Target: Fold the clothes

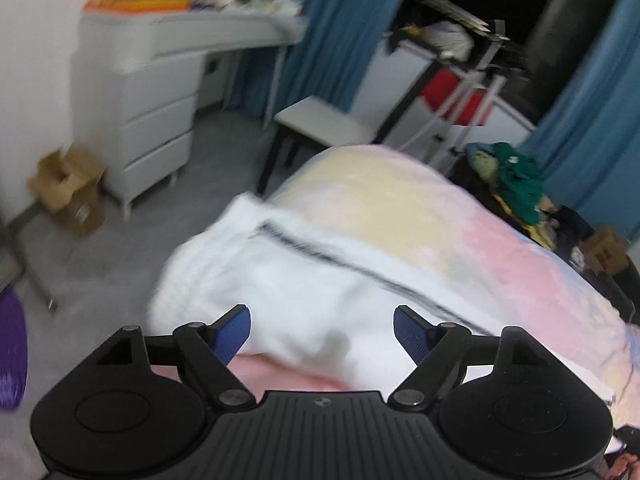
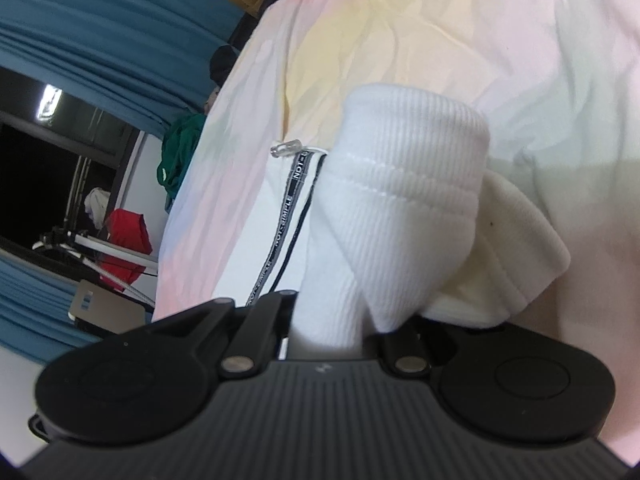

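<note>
A white garment (image 1: 280,280) with a black lettered stripe lies bunched on a bed with a pastel pink and yellow sheet (image 1: 400,192). My left gripper (image 1: 322,328) hovers just above the garment's near edge, open, its blue pads (image 1: 236,332) wide apart with nothing between them. In the right wrist view, my right gripper (image 2: 332,320) is shut on a ribbed white cuff of the garment (image 2: 400,200), which bulges up from the jaws and hides the fingertips. The striped tape (image 2: 294,196) with a clear-tipped drawstring runs beside it, over the sheet (image 2: 440,20).
A white drawer unit (image 1: 148,128) and a cardboard box (image 1: 68,192) stand on the grey floor to the left. Beyond the bed's end stands a white stool (image 1: 324,120). A rack with red cloth (image 1: 452,96), a clothes pile (image 1: 516,176) and blue curtains (image 1: 332,20) lie behind.
</note>
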{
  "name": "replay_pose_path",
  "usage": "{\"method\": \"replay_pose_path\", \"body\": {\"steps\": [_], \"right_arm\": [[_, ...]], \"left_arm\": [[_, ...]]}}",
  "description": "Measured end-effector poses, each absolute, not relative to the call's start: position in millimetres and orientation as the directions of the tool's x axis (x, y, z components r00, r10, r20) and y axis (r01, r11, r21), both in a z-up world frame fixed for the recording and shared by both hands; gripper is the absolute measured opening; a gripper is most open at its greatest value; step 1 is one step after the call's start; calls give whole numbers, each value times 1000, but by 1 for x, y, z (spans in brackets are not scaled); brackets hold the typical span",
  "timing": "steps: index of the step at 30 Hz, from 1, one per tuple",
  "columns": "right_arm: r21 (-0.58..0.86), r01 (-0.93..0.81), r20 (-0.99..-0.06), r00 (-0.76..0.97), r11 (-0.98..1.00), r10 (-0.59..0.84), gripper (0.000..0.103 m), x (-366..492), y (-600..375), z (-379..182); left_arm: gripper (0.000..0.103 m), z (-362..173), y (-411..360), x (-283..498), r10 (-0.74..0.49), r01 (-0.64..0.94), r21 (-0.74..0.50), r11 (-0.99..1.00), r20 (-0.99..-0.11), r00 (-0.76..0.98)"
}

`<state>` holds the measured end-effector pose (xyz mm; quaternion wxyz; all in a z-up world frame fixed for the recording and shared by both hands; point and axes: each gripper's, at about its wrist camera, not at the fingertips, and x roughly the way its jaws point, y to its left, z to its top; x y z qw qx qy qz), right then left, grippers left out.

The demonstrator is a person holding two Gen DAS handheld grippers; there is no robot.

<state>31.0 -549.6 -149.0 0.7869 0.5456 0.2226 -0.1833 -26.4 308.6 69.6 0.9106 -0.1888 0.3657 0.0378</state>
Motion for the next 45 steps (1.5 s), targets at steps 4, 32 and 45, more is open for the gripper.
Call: {"method": "replay_pose_path", "body": {"steps": [4, 32, 45], "right_arm": [[779, 521, -542, 839, 347, -43, 13, 30, -552, -150], [615, 522, -541, 825, 591, -165, 13, 41, -529, -114], [308, 429, -341, 883, 849, -322, 13, 43, -444, -17]], "left_arm": [[80, 75, 239, -3, -85, -136, -279, 950, -655, 751], [82, -77, 18, 80, 61, 74, 177, 981, -651, 757], [83, -72, 31, 87, 29, 78, 132, 988, -658, 753]]}}
